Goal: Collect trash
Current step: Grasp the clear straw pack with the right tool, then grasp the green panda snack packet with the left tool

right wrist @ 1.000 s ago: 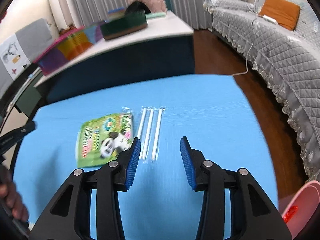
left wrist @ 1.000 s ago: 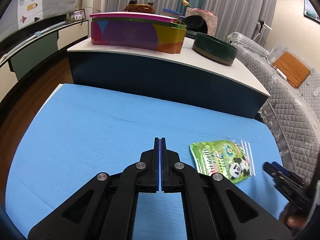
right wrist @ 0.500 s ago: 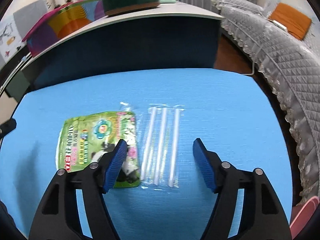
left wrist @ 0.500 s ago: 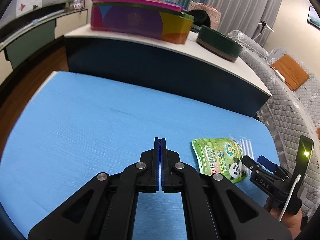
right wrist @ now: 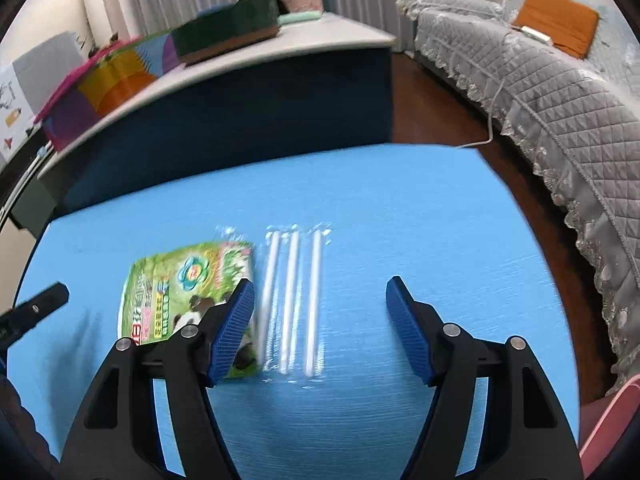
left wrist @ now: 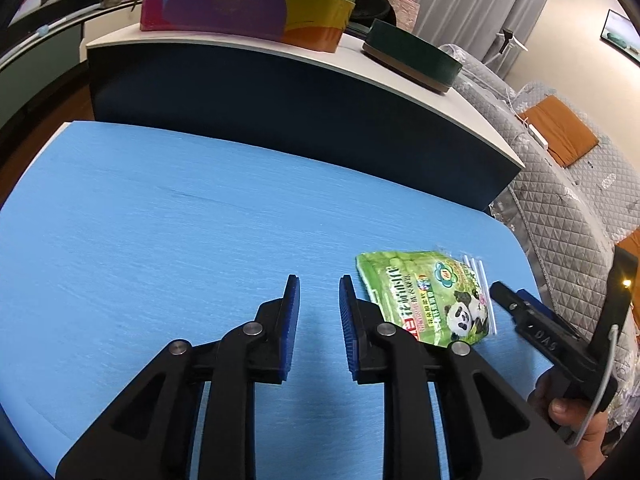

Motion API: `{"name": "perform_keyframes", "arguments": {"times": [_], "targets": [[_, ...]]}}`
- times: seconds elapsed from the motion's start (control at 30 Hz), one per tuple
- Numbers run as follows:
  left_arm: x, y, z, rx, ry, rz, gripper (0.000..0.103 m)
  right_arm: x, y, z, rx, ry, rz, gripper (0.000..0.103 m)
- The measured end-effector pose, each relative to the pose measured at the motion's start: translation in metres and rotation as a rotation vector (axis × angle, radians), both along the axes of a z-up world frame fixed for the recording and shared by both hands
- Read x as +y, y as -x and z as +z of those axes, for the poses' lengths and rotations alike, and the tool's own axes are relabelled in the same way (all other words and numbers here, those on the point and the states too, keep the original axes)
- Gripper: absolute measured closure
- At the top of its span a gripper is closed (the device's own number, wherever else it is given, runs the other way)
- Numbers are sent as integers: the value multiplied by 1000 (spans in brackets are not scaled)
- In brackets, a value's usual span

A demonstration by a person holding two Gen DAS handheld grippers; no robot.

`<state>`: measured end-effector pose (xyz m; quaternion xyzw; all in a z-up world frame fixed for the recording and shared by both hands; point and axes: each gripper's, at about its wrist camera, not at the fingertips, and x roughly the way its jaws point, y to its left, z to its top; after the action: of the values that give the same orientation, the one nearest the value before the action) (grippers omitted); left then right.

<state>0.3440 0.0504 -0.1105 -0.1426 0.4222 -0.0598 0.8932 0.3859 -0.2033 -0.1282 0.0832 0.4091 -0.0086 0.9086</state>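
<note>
A green snack pouch with a panda print (left wrist: 424, 296) (right wrist: 184, 284) lies flat on the blue table (left wrist: 160, 220). Beside it on its right lies a clear wrapper holding three white straws (right wrist: 294, 300) (left wrist: 478, 276). My left gripper (left wrist: 319, 284) is open and empty, just left of the pouch. My right gripper (right wrist: 320, 284) is open wide and empty, low over the near end of the straws, its left finger over the pouch's corner. It also shows at the right of the left wrist view (left wrist: 516, 304).
A dark blue counter with a white top (left wrist: 280, 92) stands behind the table, carrying a colourful tin (left wrist: 244, 8) and a dark green tin (left wrist: 412, 60). A grey quilted sofa (right wrist: 560, 92) runs along the right. A pink container edge (right wrist: 612, 428) sits at the lower right.
My left gripper has opened from shut. My right gripper has opened wider and moved forward and down over the straws and pouch.
</note>
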Motion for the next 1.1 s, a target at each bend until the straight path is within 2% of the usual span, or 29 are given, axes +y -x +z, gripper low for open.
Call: {"name": "perform_keyframes", "arguments": {"times": [0.1, 0.23, 0.53, 0.6, 0.67, 0.83, 1.0, 1.1], "targets": [[-4, -3, -2, 0, -6, -9, 82, -6, 0, 1, 1, -14, -10, 35], [-7, -4, -4, 8, -5, -14, 82, 5, -12, -11, 66, 32, 46, 33], [-14, -9, -13, 43, 20, -61, 82, 27, -15, -12, 73, 90, 115, 34], [-17, -11, -14, 48, 20, -65, 82, 28, -13, -13, 78, 131, 101, 42], [-20, -12, -13, 45, 18, -68, 77, 25, -11, -11, 73, 132, 92, 60], [-28, -13, -9, 27, -1, -69, 66, 16, -2, -9, 77, 147, 94, 98], [-42, -13, -9, 16, -28, -93, 58, -1, 13, -9, 85, 135, 75, 98], [-51, -14, -7, 9, -41, -108, 57, -7, 20, -7, 81, 134, 66, 98]]}}
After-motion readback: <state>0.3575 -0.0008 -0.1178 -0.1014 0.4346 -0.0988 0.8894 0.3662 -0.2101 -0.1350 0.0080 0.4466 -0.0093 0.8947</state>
